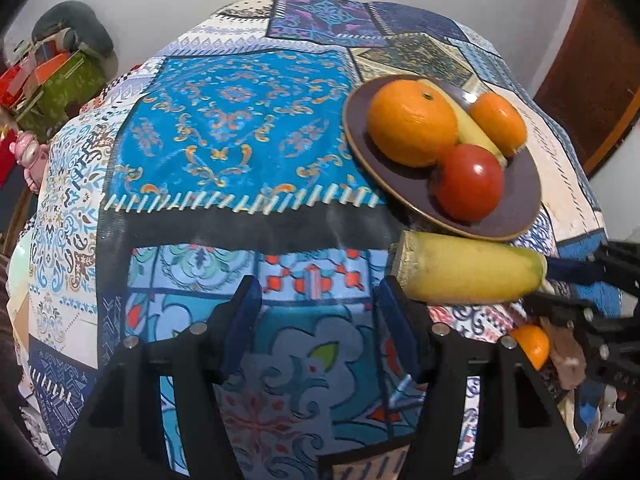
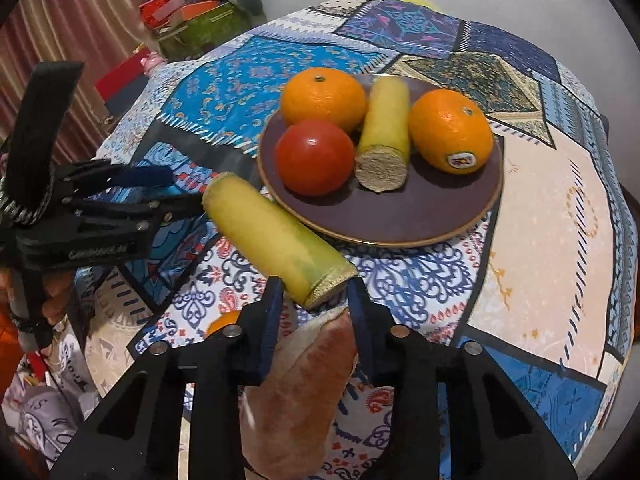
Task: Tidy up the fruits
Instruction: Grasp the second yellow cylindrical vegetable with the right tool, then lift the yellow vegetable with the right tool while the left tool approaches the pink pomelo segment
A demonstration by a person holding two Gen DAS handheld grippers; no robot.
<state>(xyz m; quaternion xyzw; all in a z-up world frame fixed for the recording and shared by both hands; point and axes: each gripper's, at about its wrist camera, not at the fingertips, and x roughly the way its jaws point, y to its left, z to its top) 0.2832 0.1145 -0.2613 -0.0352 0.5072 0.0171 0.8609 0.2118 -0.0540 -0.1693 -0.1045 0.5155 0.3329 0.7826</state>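
Note:
A dark brown plate [image 2: 400, 216] carries two oranges [image 2: 324, 98] [image 2: 450, 130], a red tomato [image 2: 314, 158] and a cut banana piece [image 2: 386, 132]. A second banana piece [image 2: 276, 236] lies slanted just off the plate's near rim. My right gripper [image 2: 316, 292] is shut on its near cut end, a blue pad on each side. The left wrist view shows the same banana piece [image 1: 468, 272] raised over the cloth, with the right gripper [image 1: 546, 284] coming in from the right. My left gripper [image 1: 320, 296] is open and holds nothing; its right finger is close to the banana's cut end.
A patchwork cloth [image 1: 224, 128] covers the table. A small orange [image 2: 224, 322] and a brown-pink elongated thing [image 2: 300, 380] lie below my right gripper near the table edge. Boxes and clutter [image 2: 192, 12] stand beyond the far left. A hand [image 2: 56, 296] holds the left gripper.

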